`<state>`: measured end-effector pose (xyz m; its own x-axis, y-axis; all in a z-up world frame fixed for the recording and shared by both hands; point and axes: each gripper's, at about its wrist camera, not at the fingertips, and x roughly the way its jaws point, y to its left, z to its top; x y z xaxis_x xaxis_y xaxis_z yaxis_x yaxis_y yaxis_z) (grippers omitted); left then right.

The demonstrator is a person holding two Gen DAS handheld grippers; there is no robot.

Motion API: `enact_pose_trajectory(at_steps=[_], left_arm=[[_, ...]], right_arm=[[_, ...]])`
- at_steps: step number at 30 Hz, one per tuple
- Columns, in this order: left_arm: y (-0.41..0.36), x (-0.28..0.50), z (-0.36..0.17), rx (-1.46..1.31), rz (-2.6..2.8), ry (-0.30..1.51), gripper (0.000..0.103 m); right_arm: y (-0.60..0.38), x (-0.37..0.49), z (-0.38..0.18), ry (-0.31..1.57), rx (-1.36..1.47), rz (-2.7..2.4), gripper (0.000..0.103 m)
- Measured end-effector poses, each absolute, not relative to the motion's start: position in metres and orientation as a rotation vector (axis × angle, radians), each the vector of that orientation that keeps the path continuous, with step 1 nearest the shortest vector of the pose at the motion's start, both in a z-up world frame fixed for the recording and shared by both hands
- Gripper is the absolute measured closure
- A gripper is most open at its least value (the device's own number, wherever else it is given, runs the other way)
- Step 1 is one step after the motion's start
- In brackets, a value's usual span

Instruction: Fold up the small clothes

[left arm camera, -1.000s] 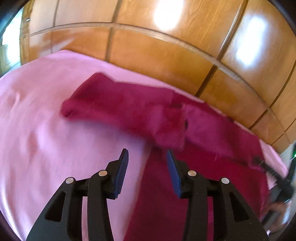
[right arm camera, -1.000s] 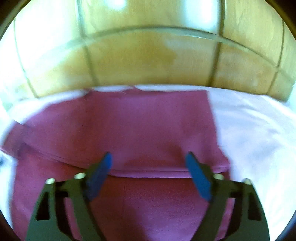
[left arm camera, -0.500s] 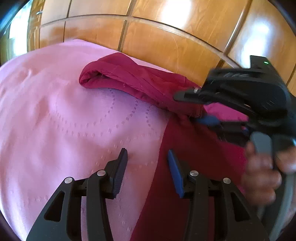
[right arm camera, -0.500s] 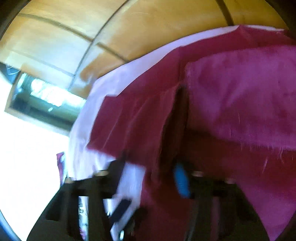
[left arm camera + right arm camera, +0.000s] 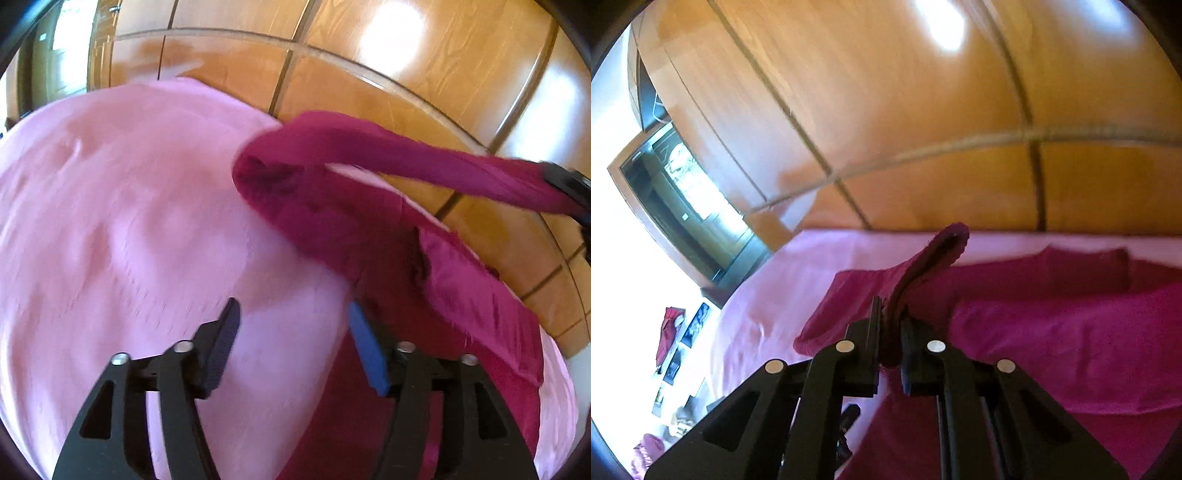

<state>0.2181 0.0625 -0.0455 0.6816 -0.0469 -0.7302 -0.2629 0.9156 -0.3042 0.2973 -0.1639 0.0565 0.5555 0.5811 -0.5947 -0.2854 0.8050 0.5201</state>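
**Right tool clamped on garment sleeve; left tool wide and empty**

1. My right tool [image 5: 889, 341] has its jaws narrowed onto a strip of the magenta garment [image 5: 369, 240]. The pinched strip [image 5: 923, 269] rises from between the fingers and ends in a free tip above them.
2. In the left wrist view I see the same strip [image 5: 406, 155] stretched in the air from the garment's far corner toward the right edge, where the right tool [image 5: 569, 188] shows as a dark shape.
3. My left tool [image 5: 293, 343] stands wide, with nothing between its fingers. Its left finger [image 5: 221, 343] is over the pink bed sheet [image 5: 129, 221]; its blue-padded right finger [image 5: 369, 354] is at the garment's near left edge. I cannot tell whether it touches the cloth.
4. The rest of the garment lies on the bed sheet, with a lighter folded panel [image 5: 480, 302] on top at the right.
5. Wooden wardrobe panels [image 5: 923, 110] stand behind the bed.
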Motion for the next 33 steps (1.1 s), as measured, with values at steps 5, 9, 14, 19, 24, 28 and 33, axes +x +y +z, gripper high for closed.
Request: enact_pose_trajectory(at_steps=[5,9,14,19,24,28,33], left_arm=[[0.041,0.254,-0.043,-0.329,0.141,0.848,0.04],[0.03,0.276,-0.057,-0.252,0.184,0.907,0.04],[0.023,0.274,-0.06,-0.198,0.169,0.896,0.058],[-0.001,0.263,-0.057,-0.092,0.081,0.864,0.092],[-0.018,0.255,-0.061,0.022,0.042,0.859,0.096],[-0.014,0.244,-0.058,0.015,-0.003,0.867,0.096],[0.006,0.223,-0.031,-0.076,-0.077,0.807,0.096]], right_arm=[[-0.206,0.285,0.077,0.751,0.37,0.459,0.096],[-0.246,0.279,0.079,0.708,0.357,0.385,0.096],[-0.316,0.269,0.048,0.731,0.392,0.238,0.096],[-0.37,0.259,-0.012,0.851,0.465,0.082,0.096],[-0.4,0.251,-0.073,0.964,0.521,-0.049,0.097],[-0.407,0.245,-0.095,0.966,0.554,-0.058,0.097],[-0.401,0.246,-0.085,0.961,0.517,-0.072,0.095]])
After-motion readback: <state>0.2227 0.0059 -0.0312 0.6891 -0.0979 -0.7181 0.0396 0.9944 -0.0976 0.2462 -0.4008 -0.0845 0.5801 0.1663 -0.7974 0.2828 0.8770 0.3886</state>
